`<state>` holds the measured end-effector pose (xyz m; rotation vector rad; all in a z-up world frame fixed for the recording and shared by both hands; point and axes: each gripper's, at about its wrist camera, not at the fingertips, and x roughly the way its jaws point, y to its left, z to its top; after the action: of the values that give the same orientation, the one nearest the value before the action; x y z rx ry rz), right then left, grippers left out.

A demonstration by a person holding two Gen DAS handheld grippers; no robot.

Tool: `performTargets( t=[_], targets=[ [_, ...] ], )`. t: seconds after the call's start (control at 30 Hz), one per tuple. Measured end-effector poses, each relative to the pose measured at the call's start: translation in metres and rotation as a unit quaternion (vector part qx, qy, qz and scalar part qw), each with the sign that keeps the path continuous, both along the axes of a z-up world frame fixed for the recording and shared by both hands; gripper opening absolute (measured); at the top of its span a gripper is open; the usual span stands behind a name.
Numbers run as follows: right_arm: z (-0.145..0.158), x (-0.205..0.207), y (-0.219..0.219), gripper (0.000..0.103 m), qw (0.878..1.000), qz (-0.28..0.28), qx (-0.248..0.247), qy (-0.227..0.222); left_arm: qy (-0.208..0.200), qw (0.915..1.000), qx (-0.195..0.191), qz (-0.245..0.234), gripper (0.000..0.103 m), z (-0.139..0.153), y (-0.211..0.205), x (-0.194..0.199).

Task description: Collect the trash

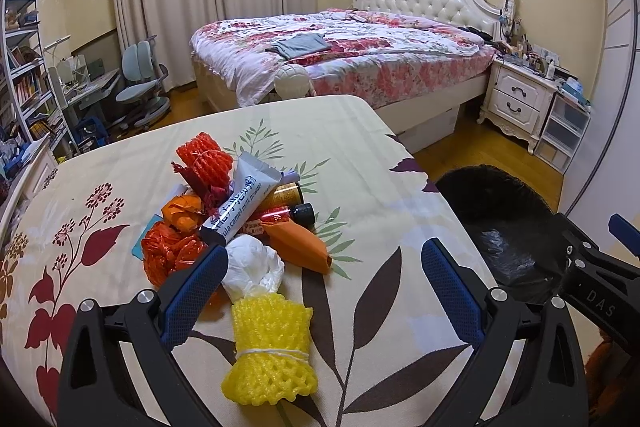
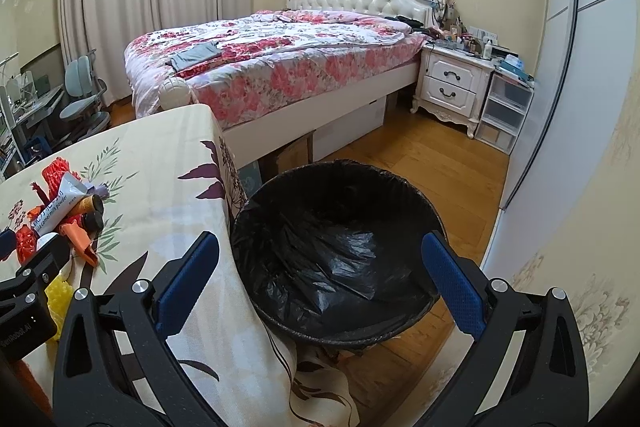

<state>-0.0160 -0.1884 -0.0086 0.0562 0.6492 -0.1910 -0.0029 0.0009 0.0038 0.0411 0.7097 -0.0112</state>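
Left wrist view shows your left gripper spread wide and holding nothing, low over the table with its leaf-print cloth. A yellow foam net tied with string lies between the two blue pads, nearer the left one and touching neither. Just beyond it sits a crumpled white tissue, which the left pad partly covers. Behind that the trash is heaped together: an orange wrapper, a white tube lying across the top, a red foam net, a crinkled red bag and a small dark-capped bottle. Your right gripper is likewise wide apart and empty, hanging over the bin lined with a black bag, which stands on the wooden floor right beside the table's edge. You can see only the black liner inside the bin.
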Motion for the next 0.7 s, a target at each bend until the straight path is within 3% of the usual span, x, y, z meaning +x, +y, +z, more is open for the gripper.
performTargets(
  t=[0.7],
  targets=[
    [-0.003,0.0014,0.0013,0.099,1.0,0.0,0.002,0.003,-0.001,1.0,0.001,0.0,0.097,-0.0014,-0.0018,-0.0005]
  ],
)
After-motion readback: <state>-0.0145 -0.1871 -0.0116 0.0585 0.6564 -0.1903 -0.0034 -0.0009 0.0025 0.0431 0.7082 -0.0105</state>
